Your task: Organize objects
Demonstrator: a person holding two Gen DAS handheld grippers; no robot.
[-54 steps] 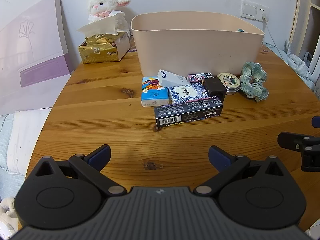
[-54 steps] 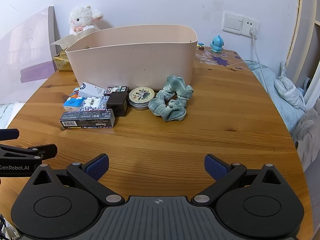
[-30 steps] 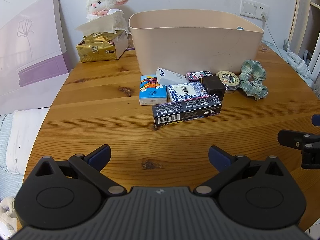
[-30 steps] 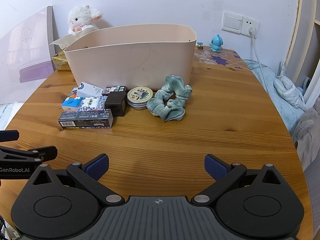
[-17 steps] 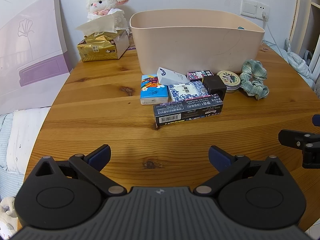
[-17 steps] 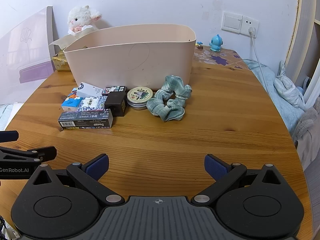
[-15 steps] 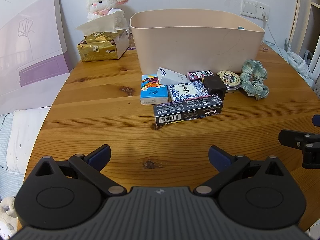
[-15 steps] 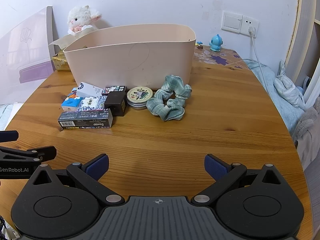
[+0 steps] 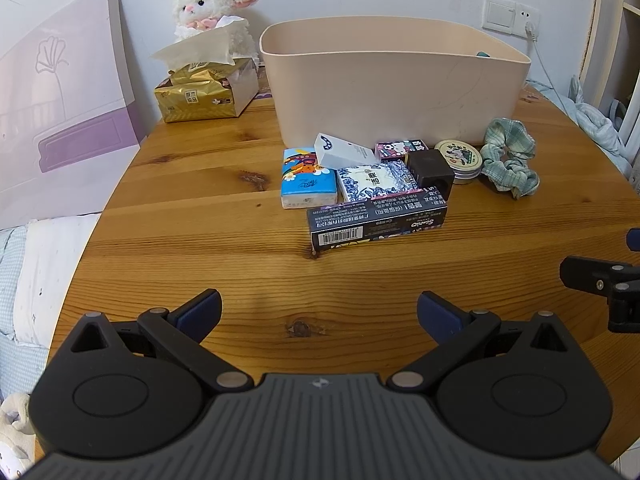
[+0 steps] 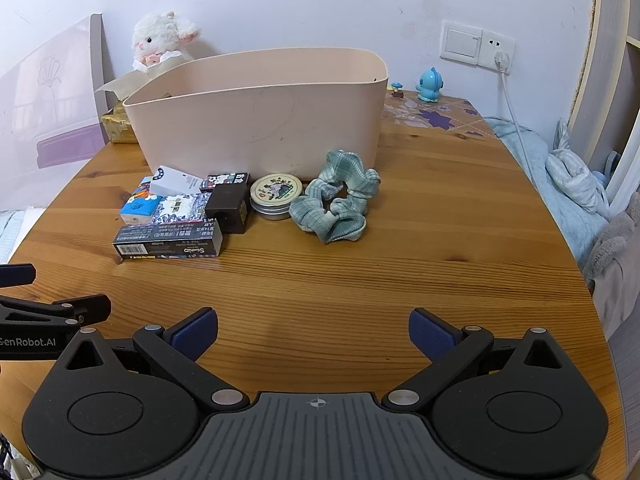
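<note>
A pink plastic bin [image 9: 392, 88] [image 10: 260, 120] stands at the back of the round wooden table [image 9: 200, 240]. In front of it lie a long black box [image 9: 376, 220] [image 10: 168, 242], a blue tissue pack [image 9: 306, 180], a blue-white pack [image 9: 372, 180], a white card box [image 9: 344, 150], a small patterned box [image 9: 400, 148], a dark cube [image 9: 430, 170] [image 10: 228, 206], a round tin [image 9: 458, 158] [image 10: 276, 194] and a green scrunchie [image 9: 508, 160] [image 10: 336, 204]. My left gripper [image 9: 320, 312] and right gripper [image 10: 314, 332] are both open, empty, hovering near the table's front, well short of the objects.
A gold tissue box [image 9: 204, 88] and a white plush lamb [image 9: 212, 8] sit at the back left. A purple board [image 9: 60, 112] leans on the wall. A blue figurine [image 10: 430, 84] and a wall socket with cable [image 10: 496, 56] are at the back right. Bedding [image 10: 576, 184] lies beyond the right edge.
Both views shifted only slightly; the objects on the table have not moved, and both grippers stay open and empty.
</note>
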